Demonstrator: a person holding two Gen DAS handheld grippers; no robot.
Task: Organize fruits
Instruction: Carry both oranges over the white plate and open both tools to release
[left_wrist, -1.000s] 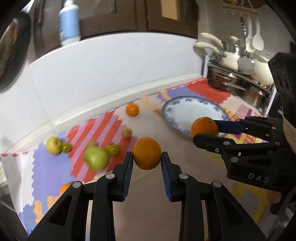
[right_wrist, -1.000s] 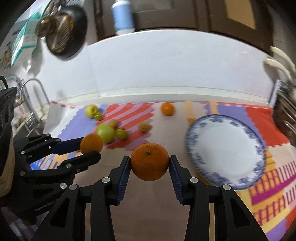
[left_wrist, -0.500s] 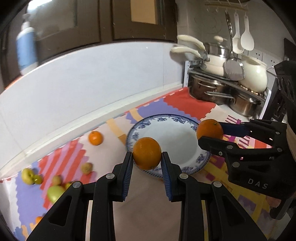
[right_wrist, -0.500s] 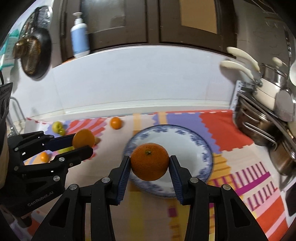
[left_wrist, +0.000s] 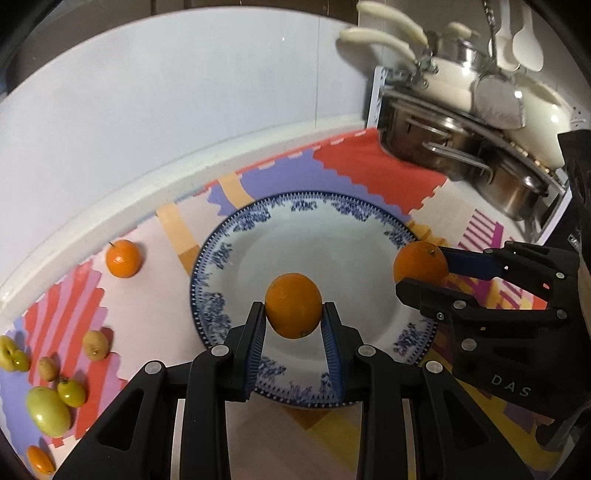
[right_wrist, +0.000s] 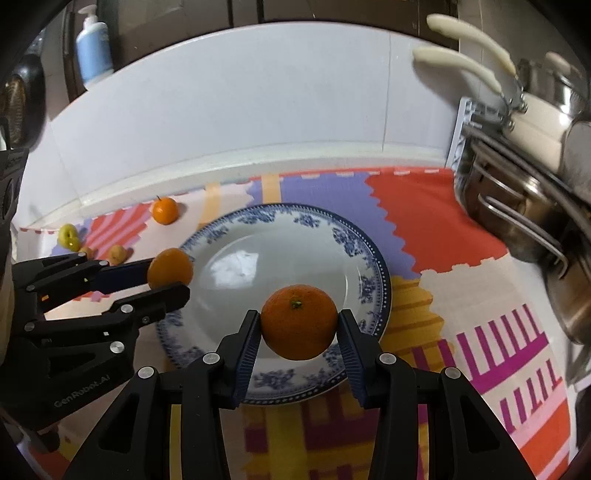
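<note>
The left tool (left_wrist: 293, 310) is gripping a round orange (left_wrist: 293, 305) above the near part of the blue-rimmed white china plate (left_wrist: 236, 243), while the right tool (right_wrist: 299, 326) is clasping a second, stalk-up orange (right_wrist: 299, 326) over the plate's near right rim. Both fruits are hanging directly above the plate on the bench, so the release looks to be straight down, the left one nearer the centre.

The plate (right_wrist: 373, 258) is glossy glazed ceramic, mirroring light. It lies on a matt printed cloth (right_wrist: 443, 236). The oranges (left_wrist: 293, 305) have dimpled, faintly shiny peel. Far right, the pots (left_wrist: 476, 162) are polished metal. The grippers (right_wrist: 299, 328) look like matt black plastic with ribbed blue pads (right_wrist: 246, 347).
</note>
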